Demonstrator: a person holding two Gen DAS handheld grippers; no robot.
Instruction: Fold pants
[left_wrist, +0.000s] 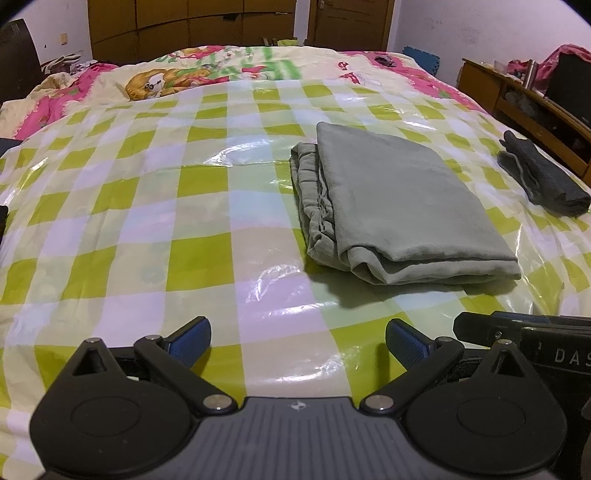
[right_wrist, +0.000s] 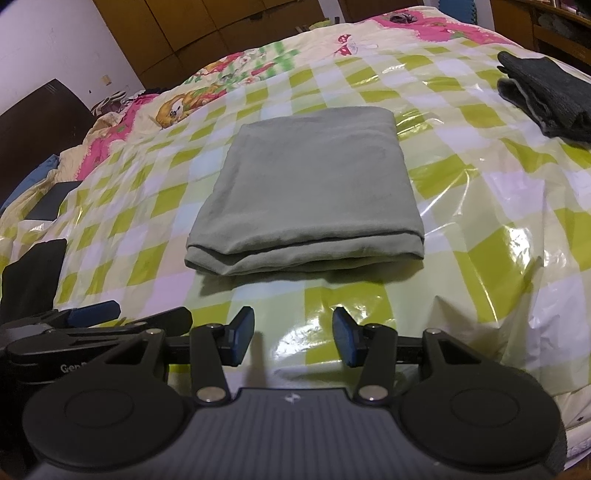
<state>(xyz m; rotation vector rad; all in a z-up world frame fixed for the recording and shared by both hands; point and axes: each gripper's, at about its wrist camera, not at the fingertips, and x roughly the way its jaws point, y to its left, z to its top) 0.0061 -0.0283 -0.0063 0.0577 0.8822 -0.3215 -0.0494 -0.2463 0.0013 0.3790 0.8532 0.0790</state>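
Note:
The grey-green pants (left_wrist: 399, 206) lie folded into a thick rectangle on the green-checked plastic sheet (left_wrist: 207, 192), with the waistband bunched along its left side. My left gripper (left_wrist: 298, 341) hovers open in front of the pants and to their left, with only the sheet between its blue pads. In the right wrist view the same pants (right_wrist: 306, 192) lie straight ahead, with the folded edge toward me. My right gripper (right_wrist: 293, 339) is held half open short of that edge, touching nothing. One blue pad (right_wrist: 94, 312) of the left gripper shows at the lower left.
A dark grey folded garment (left_wrist: 543, 177) (right_wrist: 543, 96) rests near the bed's right side. A cartoon-print quilt (left_wrist: 229, 70) covers the far end. A wooden desk (left_wrist: 517, 99) stands to the right, and brown wardrobes (left_wrist: 184, 26) line the back wall.

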